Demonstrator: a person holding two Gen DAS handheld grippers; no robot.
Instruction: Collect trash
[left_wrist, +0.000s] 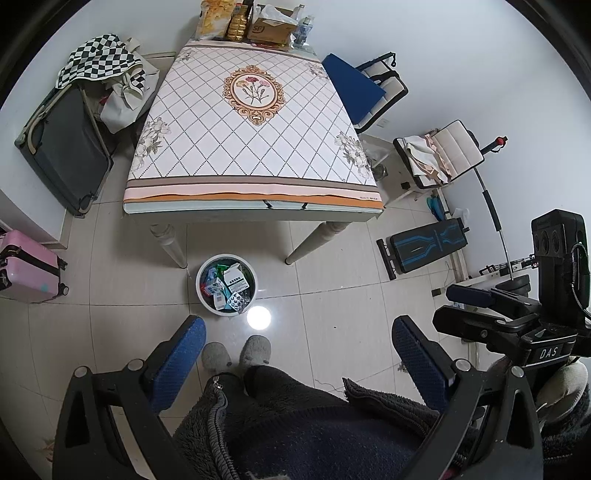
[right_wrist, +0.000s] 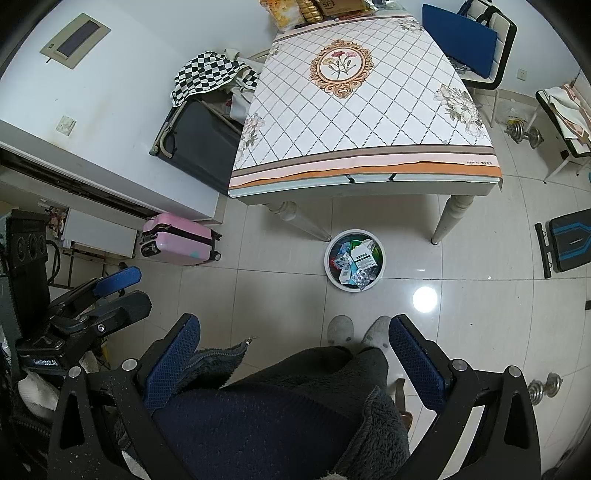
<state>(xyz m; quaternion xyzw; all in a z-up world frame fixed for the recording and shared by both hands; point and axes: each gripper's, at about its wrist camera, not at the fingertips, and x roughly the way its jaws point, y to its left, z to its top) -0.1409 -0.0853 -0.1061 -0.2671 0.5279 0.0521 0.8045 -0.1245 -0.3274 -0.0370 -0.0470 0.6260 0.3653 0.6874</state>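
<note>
Above the bin (left_wrist: 226, 284) | left gripper (left_wrist: 299, 354) fingers spread, empty | right gripper (right_wrist: 295, 350) likewise, both pointing down.

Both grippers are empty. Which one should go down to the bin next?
Right, marginally. The left gripper and right gripper both hang open; the bin sits straight ahead of the slippers. A table leg stands close on the bin's left side, so the right approach looks clearer.

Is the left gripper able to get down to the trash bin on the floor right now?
Probably yes: the left gripper is open and empty, and bare floor tiles lie around the bin, which stands clear of the table legs.
</note>
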